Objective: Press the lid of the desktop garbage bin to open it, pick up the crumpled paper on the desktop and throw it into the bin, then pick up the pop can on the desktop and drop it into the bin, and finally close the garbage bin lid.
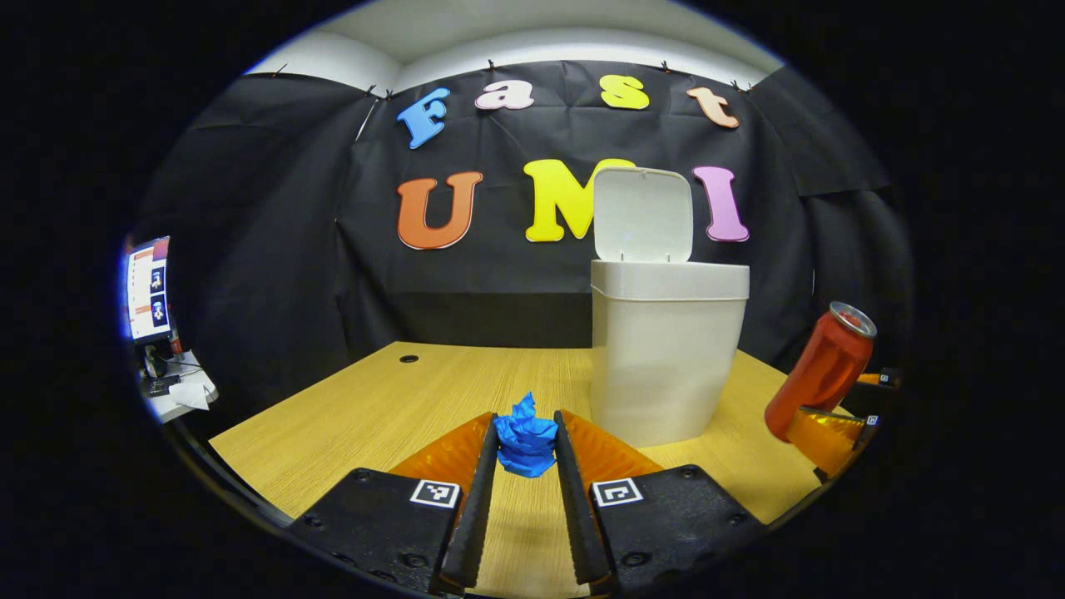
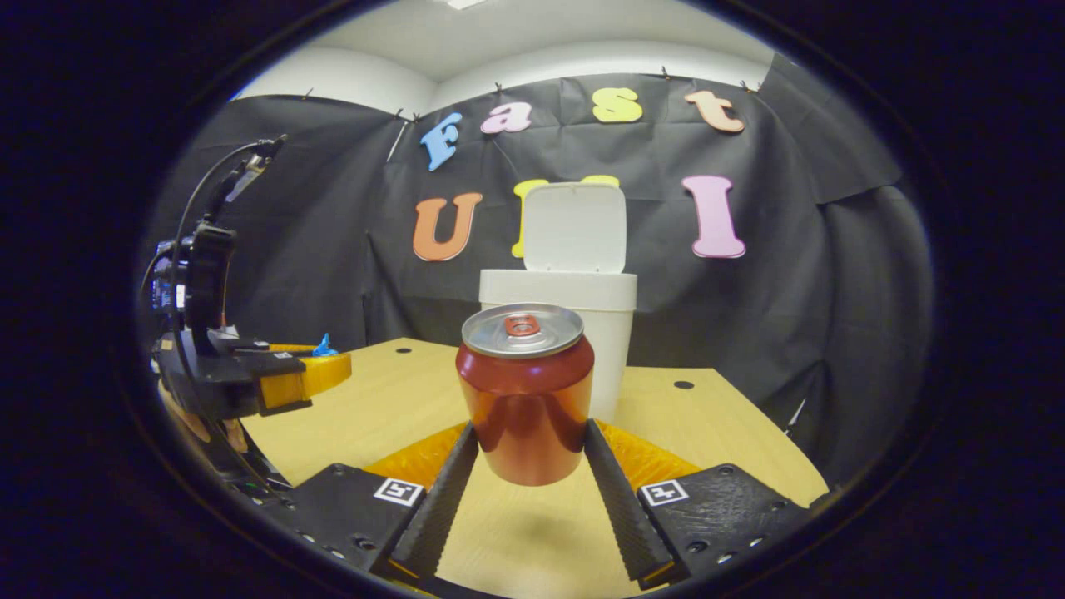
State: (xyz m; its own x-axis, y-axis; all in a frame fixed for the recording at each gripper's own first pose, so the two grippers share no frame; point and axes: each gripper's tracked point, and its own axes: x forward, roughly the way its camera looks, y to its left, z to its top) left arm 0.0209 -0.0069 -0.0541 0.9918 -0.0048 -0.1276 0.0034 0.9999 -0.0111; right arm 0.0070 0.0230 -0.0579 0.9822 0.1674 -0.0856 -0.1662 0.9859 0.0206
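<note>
Left gripper point(image 1: 526, 445): closed in on crumpled paper point(image 1: 526, 435), a finger pressed to each side, wad lifted off the desktop point(image 1: 358, 416). Paper blue, bunched, sticking up above the fingertips. In right gripper view, same gripper seen at far left point(image 2: 312, 366), a tip of the blue paper point(image 2: 324, 344) poking out above it, held above the wood.

Right gripper point(image 2: 526, 453): clamped on pop can point(image 2: 526, 391), fingers against both flanks of its lower half. Can upright in that view, silver top with pull tab facing up, base clear of the desktop point(image 2: 399, 399) with a shadow below. In left gripper view, can point(image 1: 819, 370) at right edge, tilted, held by the other gripper's fingers at its base.

Beyond both: garbage bin point(image 1: 666, 358) standing on the desktop, white, lid point(image 1: 642, 215) swung up and standing open at the back. Seen past the can in right gripper view too point(image 2: 616, 324), lid point(image 2: 574, 227) raised.

Farther back: cable holes in the desktop; screen point(image 1: 148, 287) at far left.
</note>
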